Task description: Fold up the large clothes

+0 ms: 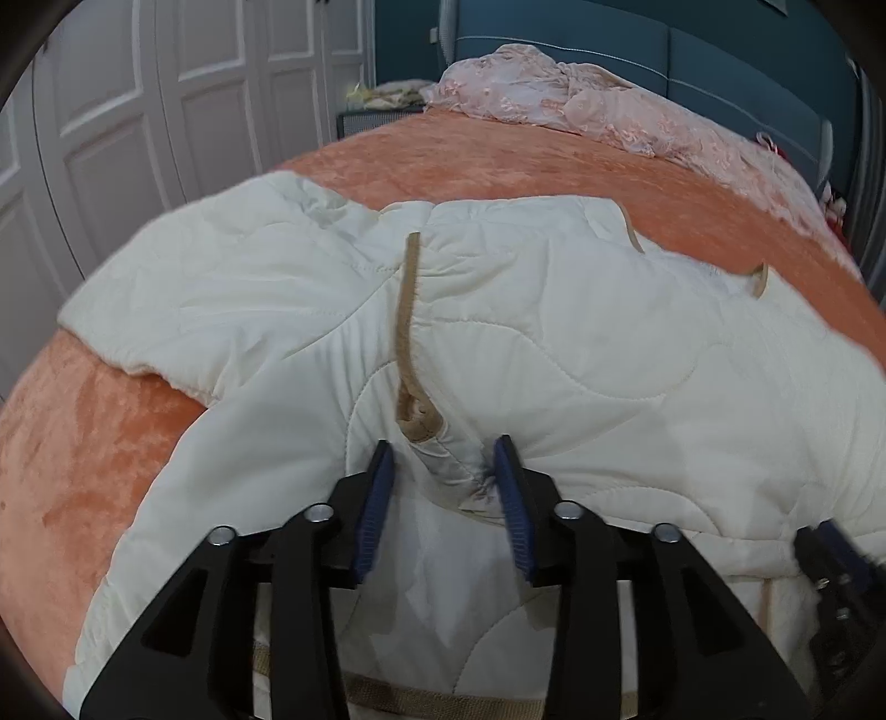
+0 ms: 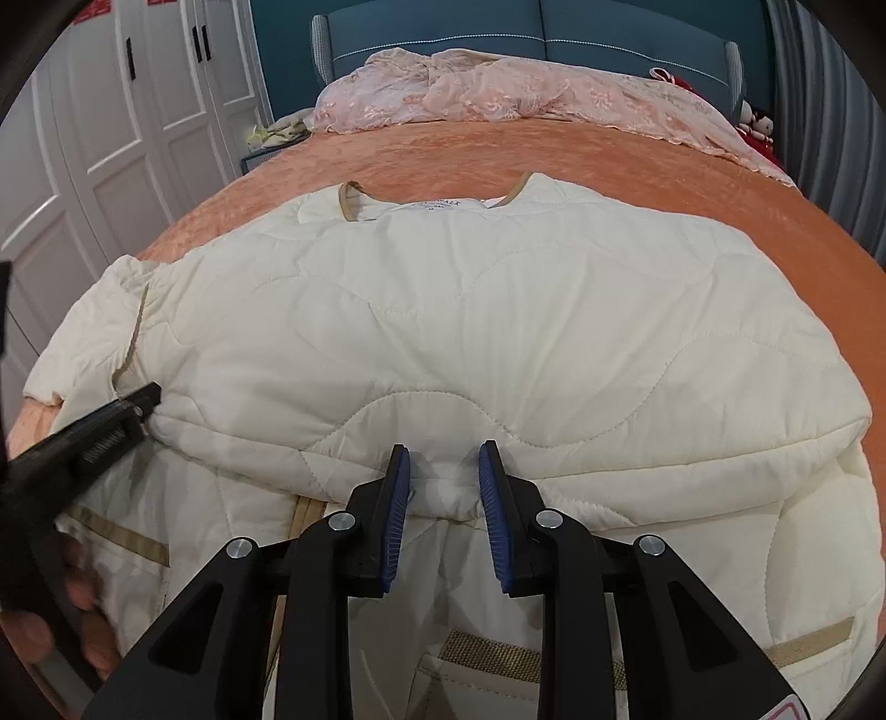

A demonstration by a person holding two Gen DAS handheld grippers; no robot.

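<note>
A cream quilted jacket with tan trim lies spread on the bed, collar toward the headboard; it also shows in the left wrist view. My left gripper has its jaws parted around a bunched fold at the tan-trimmed front edge, blue pads on either side of the cloth. My right gripper has its jaws parted around a fold of the folded-over hem. The left gripper also shows in the right wrist view at the jacket's left side.
The orange plush bedspread covers the bed. A crumpled pink lace cover lies by the blue headboard. White wardrobe doors stand to the left. Red soft toys sit at the far right.
</note>
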